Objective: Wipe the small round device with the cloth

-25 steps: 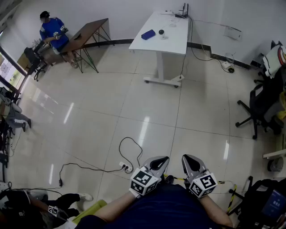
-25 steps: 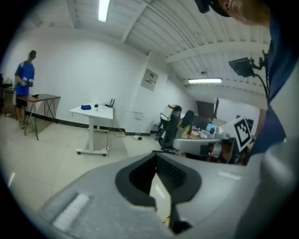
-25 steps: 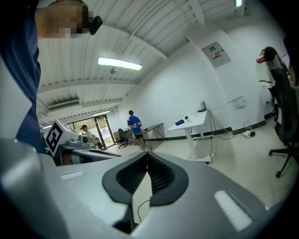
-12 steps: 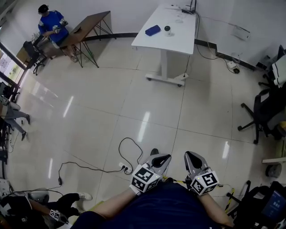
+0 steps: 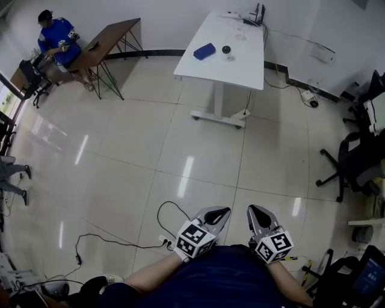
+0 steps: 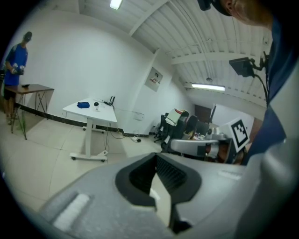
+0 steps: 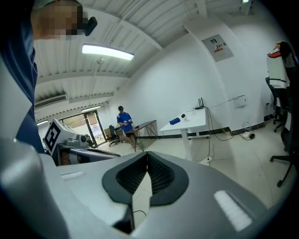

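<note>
Far across the tiled floor stands a white table [image 5: 240, 63]. On it lie a blue cloth [image 5: 204, 51] and, just to its right, the small round dark device [image 5: 227, 50]. Both grippers are held low against my body, several floor tiles short of the table. My left gripper [image 5: 218, 214] is shut and empty, and my right gripper [image 5: 255, 212] is the same. In the left gripper view the shut jaws [image 6: 156, 163] point towards the table, with the cloth [image 6: 83, 105] and device [image 6: 96, 104] tiny on it. The right gripper view shows its shut jaws [image 7: 147, 158], the cloth [image 7: 174, 121] and the device [image 7: 182, 115].
A person in blue [image 5: 55, 35] sits by a brown desk [image 5: 108, 37] at the back left. A power strip with looping cables [image 5: 167, 242] lies on the floor just ahead of me. Office chairs [image 5: 352, 162] stand at the right. Cables and a small stand [image 5: 257, 13] occupy the table's far end.
The head view has shifted and the white table sits a little lower and nearer in it. Both grippers stay shut and close to my body.
</note>
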`<state>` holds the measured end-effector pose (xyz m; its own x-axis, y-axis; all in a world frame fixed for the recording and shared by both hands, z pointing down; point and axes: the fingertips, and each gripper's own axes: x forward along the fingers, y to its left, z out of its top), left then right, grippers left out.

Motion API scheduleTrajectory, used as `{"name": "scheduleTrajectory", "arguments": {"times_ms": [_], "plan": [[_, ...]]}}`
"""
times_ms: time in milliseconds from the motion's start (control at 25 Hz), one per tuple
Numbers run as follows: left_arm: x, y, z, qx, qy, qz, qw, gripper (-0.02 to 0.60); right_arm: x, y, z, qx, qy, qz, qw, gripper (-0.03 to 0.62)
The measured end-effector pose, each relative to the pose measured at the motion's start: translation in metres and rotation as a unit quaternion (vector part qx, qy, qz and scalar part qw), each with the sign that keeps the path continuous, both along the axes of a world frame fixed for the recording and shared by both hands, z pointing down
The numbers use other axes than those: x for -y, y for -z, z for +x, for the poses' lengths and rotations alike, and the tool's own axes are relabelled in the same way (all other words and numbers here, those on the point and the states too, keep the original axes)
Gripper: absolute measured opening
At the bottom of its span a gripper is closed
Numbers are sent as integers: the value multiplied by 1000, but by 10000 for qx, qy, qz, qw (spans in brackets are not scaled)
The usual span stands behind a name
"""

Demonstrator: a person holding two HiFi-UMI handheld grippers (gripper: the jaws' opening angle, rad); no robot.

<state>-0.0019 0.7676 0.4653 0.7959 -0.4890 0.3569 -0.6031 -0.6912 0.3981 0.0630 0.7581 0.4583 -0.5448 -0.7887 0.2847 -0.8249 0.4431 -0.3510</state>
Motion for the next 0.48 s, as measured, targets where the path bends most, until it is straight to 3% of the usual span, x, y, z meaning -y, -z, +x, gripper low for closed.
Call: {"name": "scheduleTrajectory", "arguments": {"times_ms": [480], "plan": [[76,-2,-36,-94,177,-49,9998,2,75,-3,-38,-83,173,0,9998,11]]}}
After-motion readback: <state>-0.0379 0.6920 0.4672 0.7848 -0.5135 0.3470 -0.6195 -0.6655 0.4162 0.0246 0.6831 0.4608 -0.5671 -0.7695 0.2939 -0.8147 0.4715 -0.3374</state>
